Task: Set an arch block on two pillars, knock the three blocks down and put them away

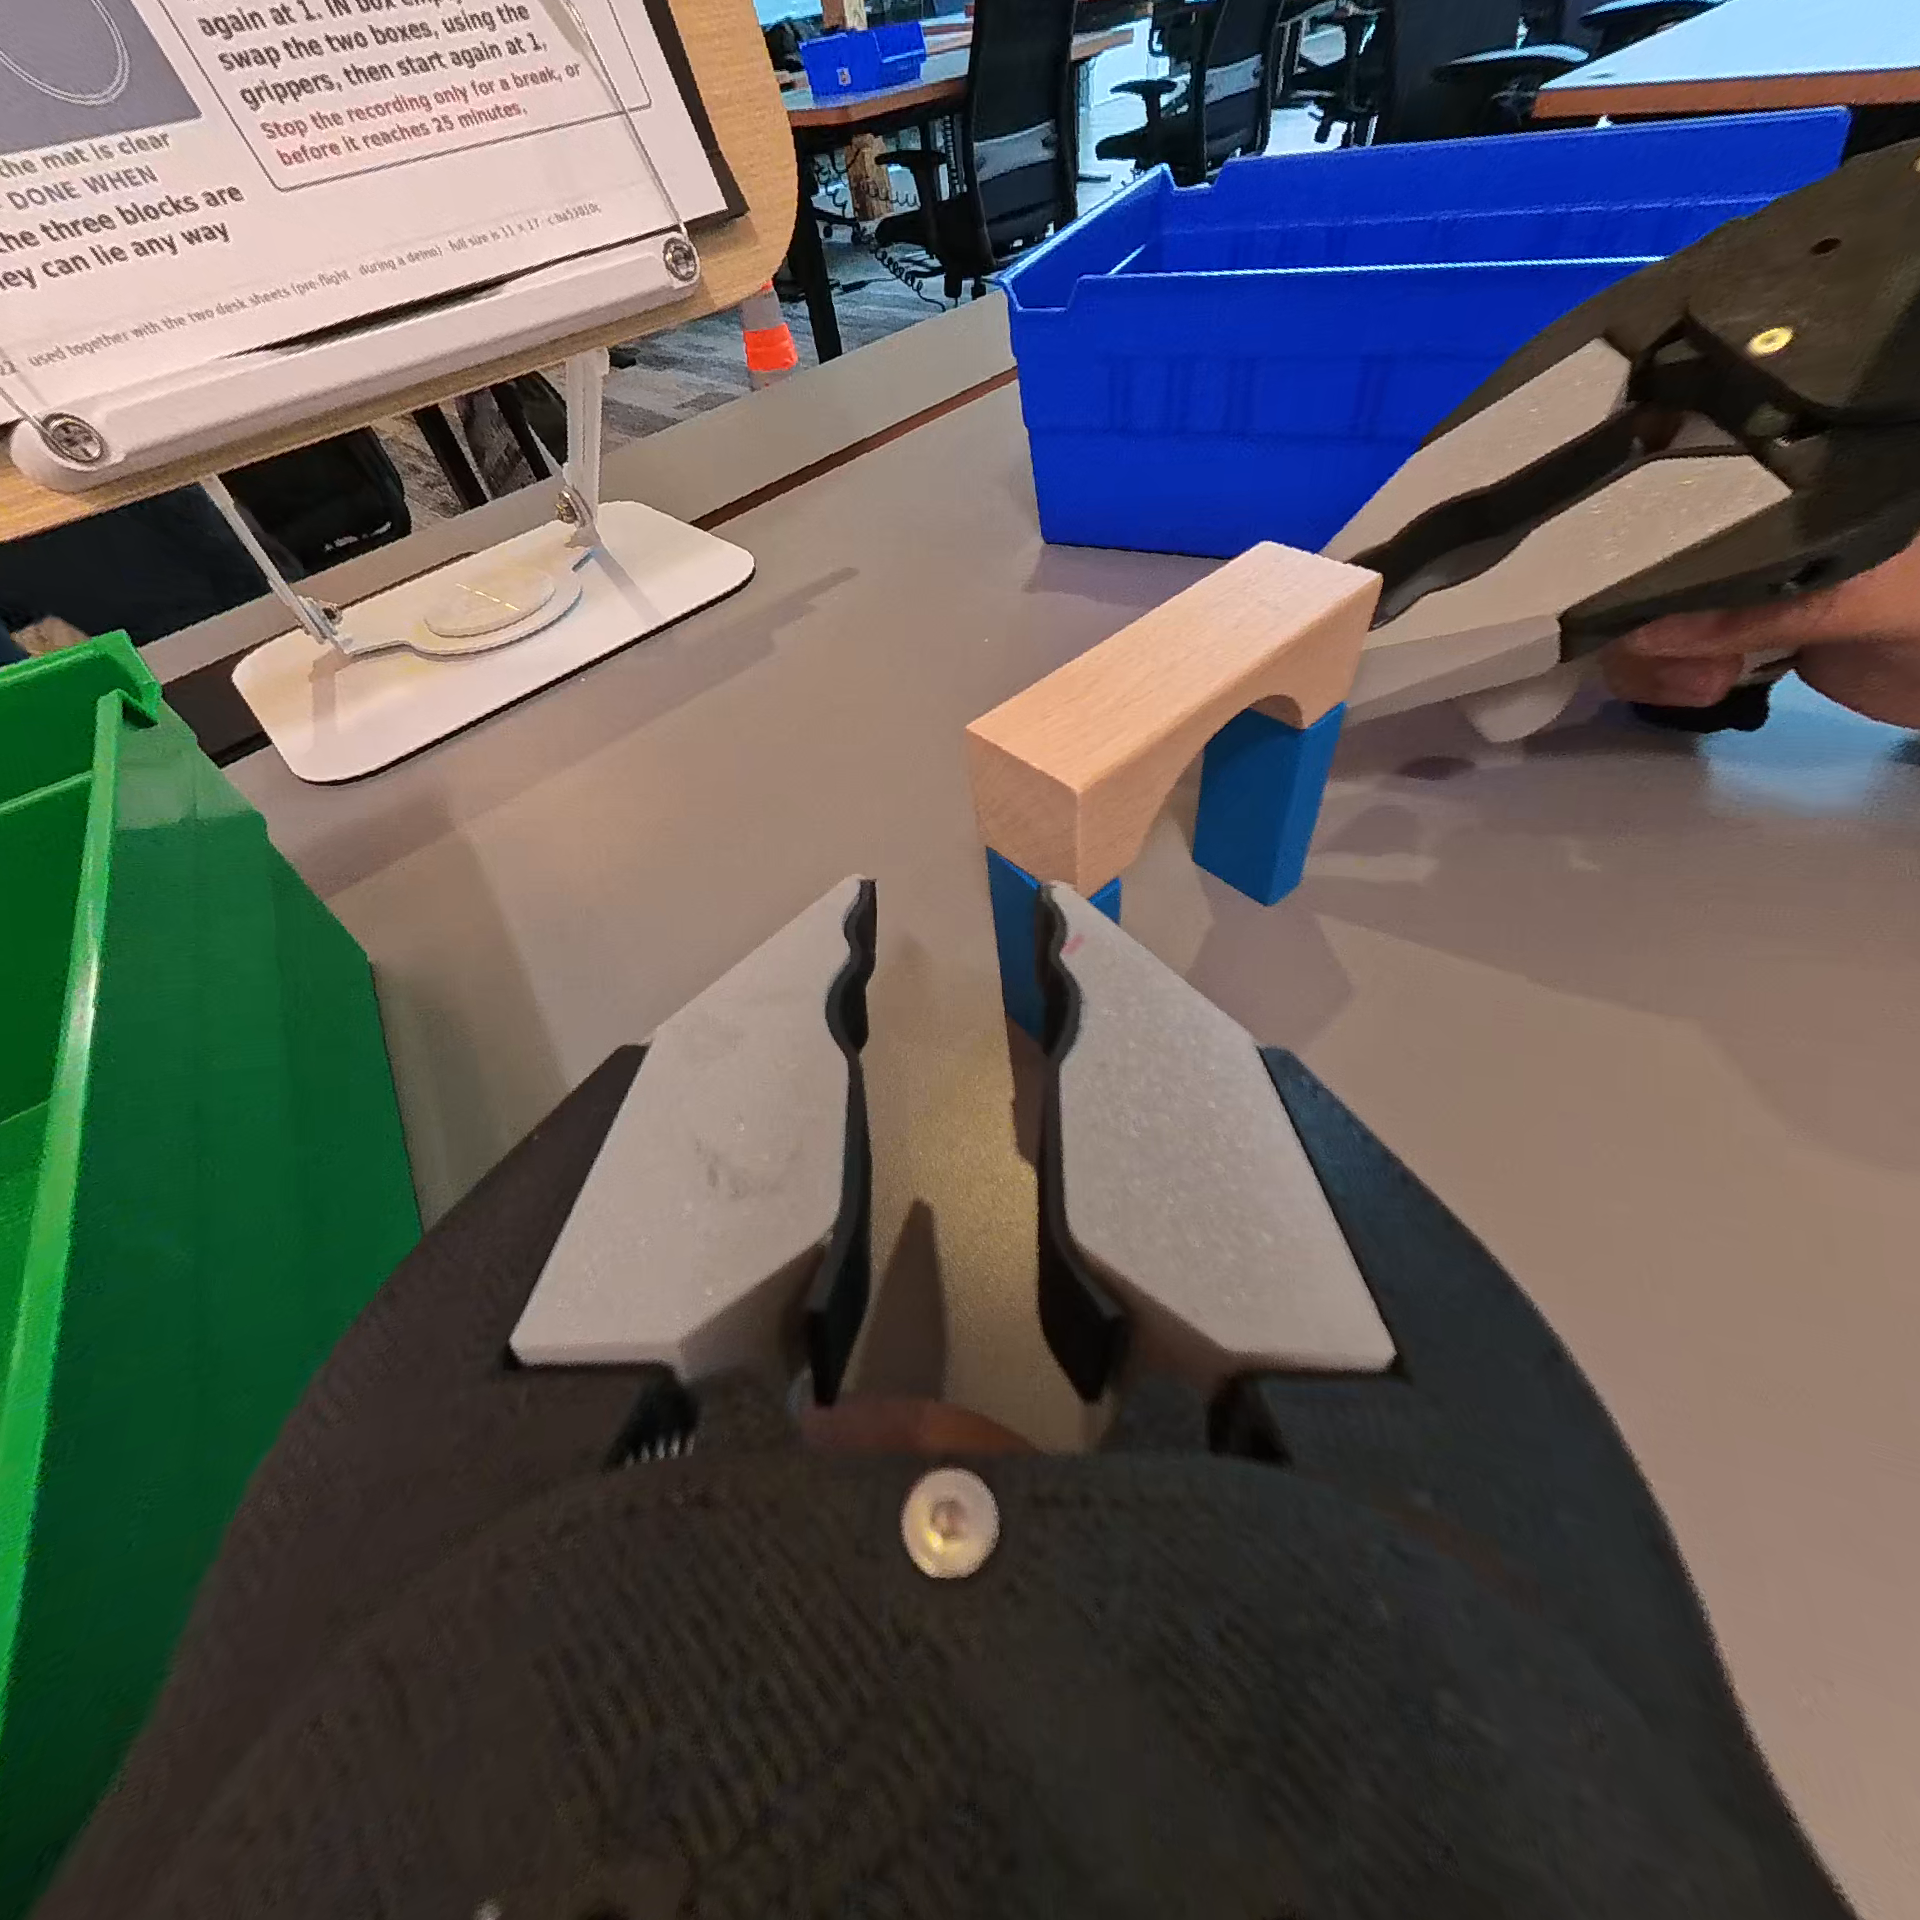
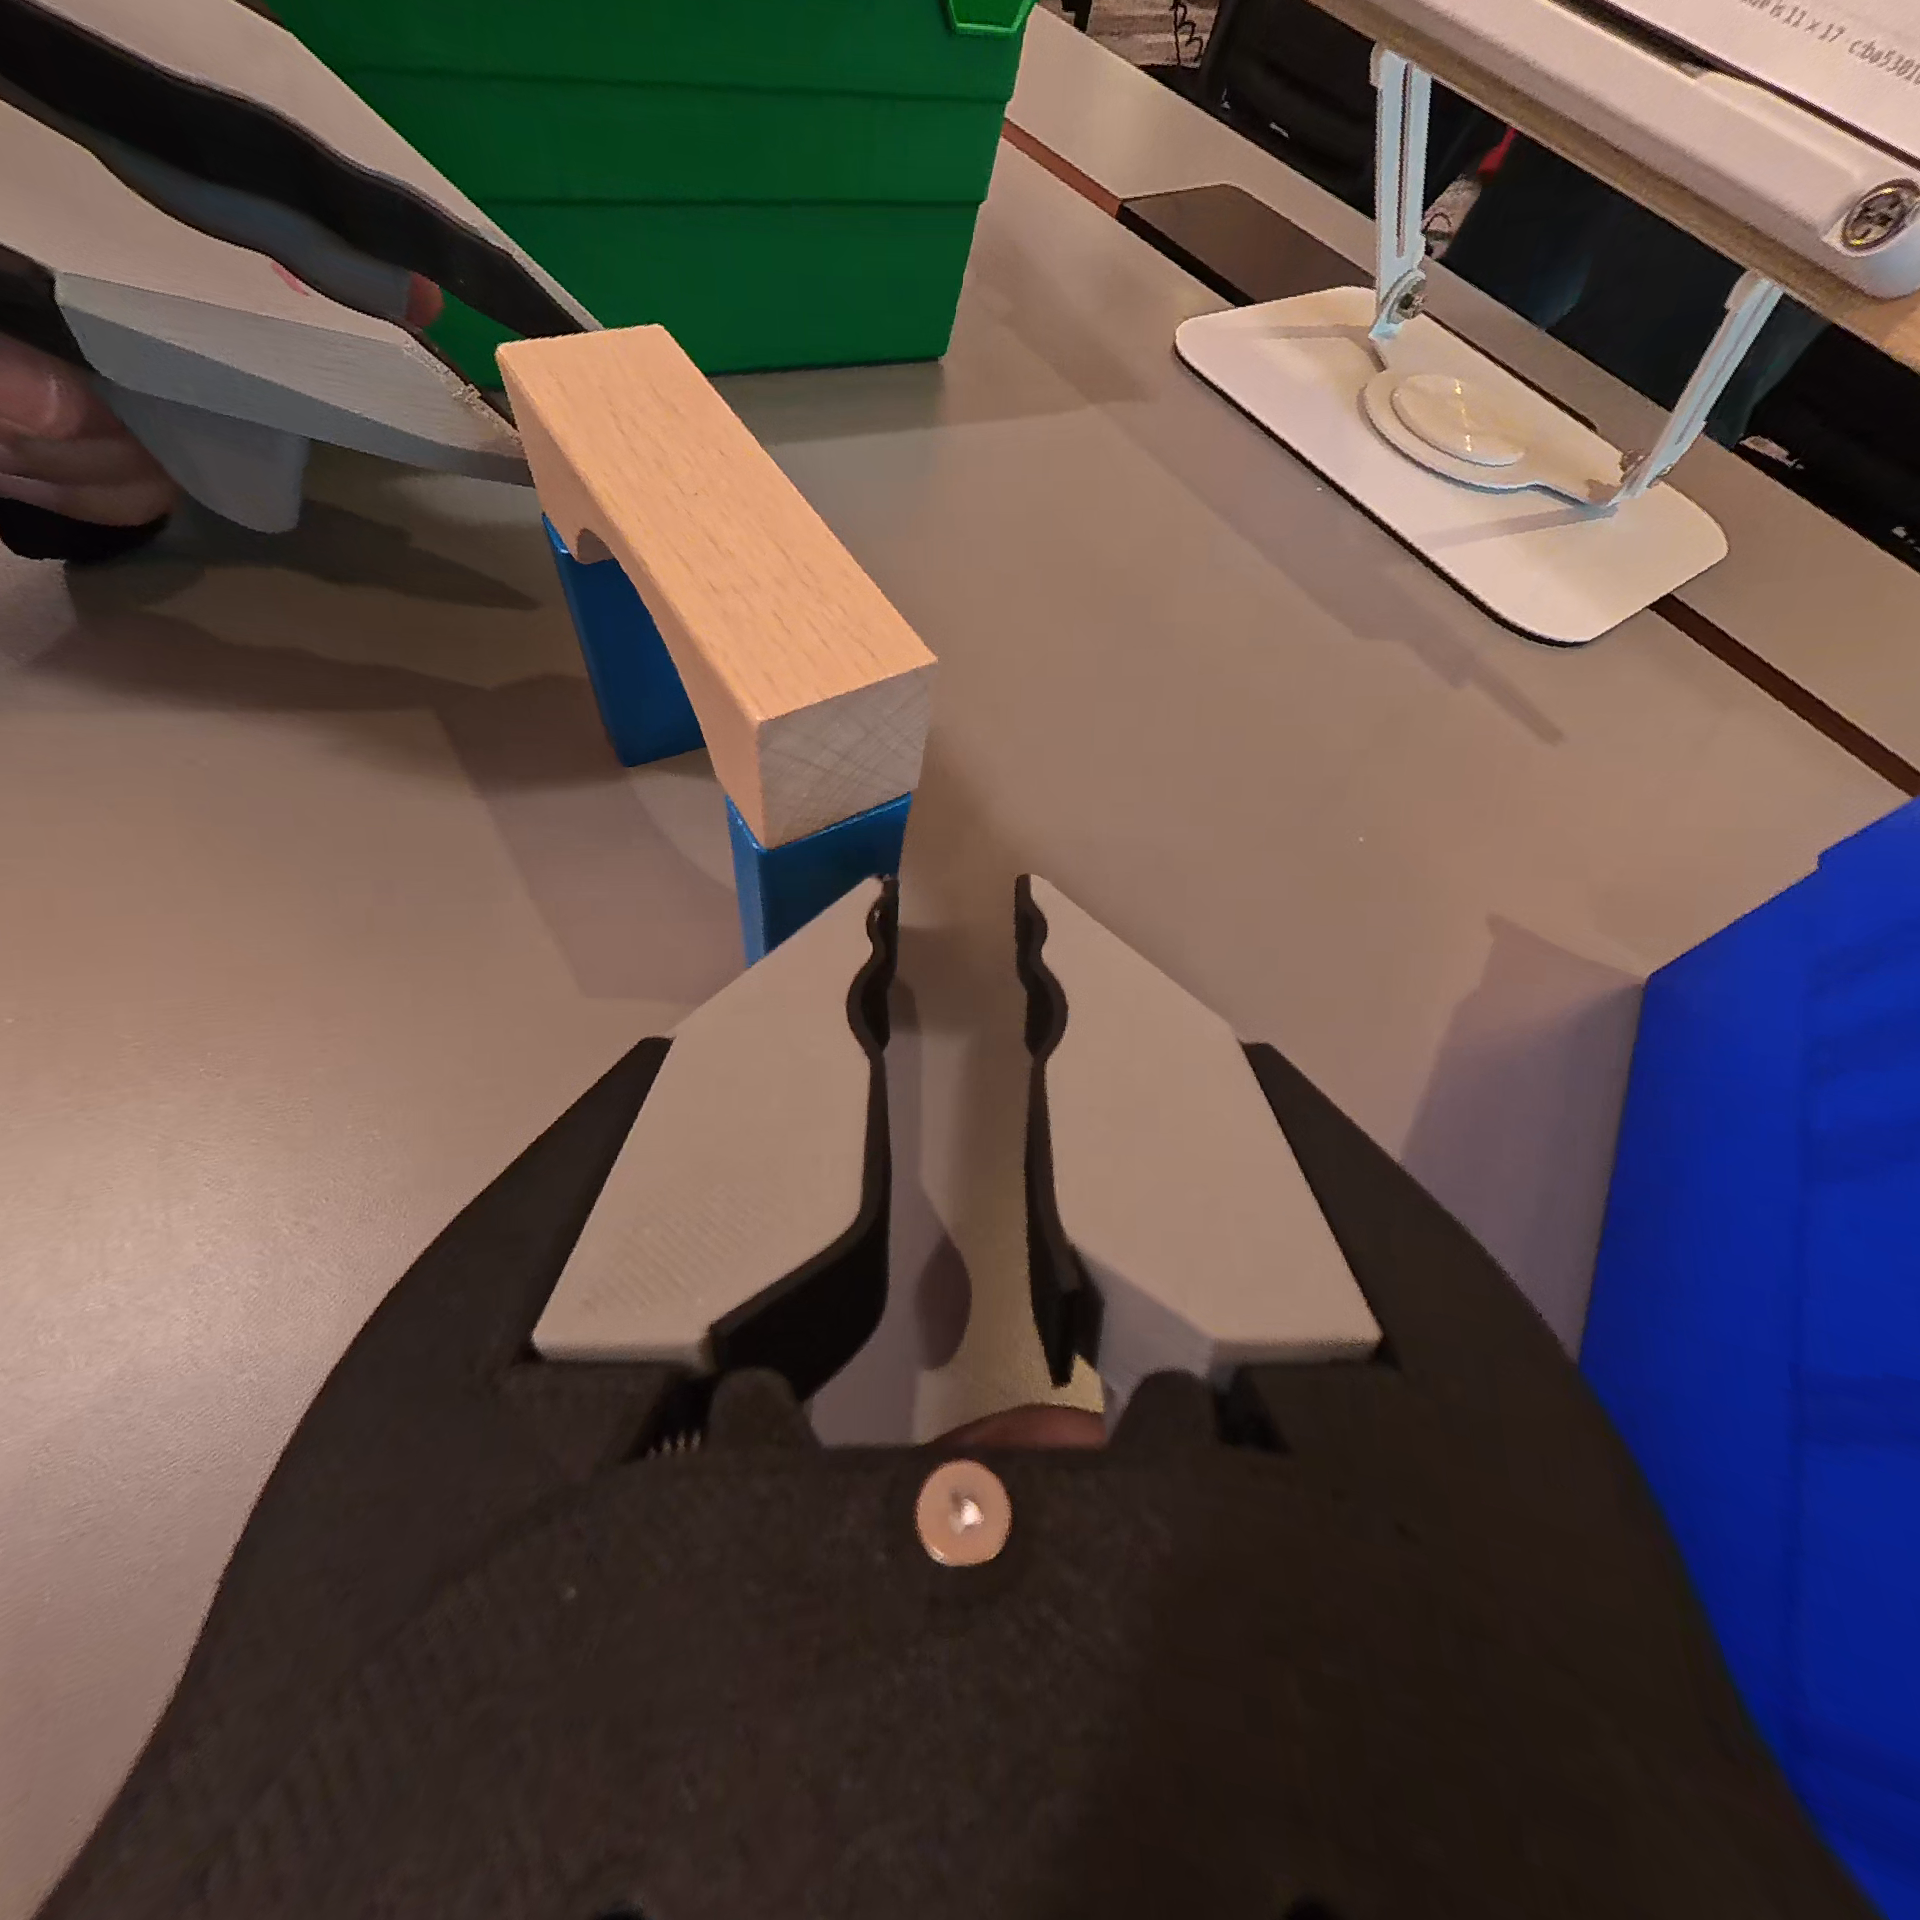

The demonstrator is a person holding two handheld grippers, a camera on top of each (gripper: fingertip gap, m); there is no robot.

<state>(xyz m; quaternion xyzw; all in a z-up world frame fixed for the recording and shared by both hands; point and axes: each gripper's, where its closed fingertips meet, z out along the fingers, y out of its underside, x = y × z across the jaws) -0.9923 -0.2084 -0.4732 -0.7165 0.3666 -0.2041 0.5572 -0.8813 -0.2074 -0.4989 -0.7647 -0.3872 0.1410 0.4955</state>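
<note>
Both grippers are flanking the standing arch, fingers apart and gripping nothing. Left gripper is lying low and level, its right fingertip just beside the near blue pillar. Right gripper is mirroring it at the opposite end, fingertips near the other blue pillar. Wooden arch block is resting across both pillars. Beyond are sitting a green bin and a blue bin.

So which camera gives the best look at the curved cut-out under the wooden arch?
The left wrist view: the arch shows its side, so most of the curve is visible. The right wrist view shows mainly the arch's top and end, with little of the curve.
</note>
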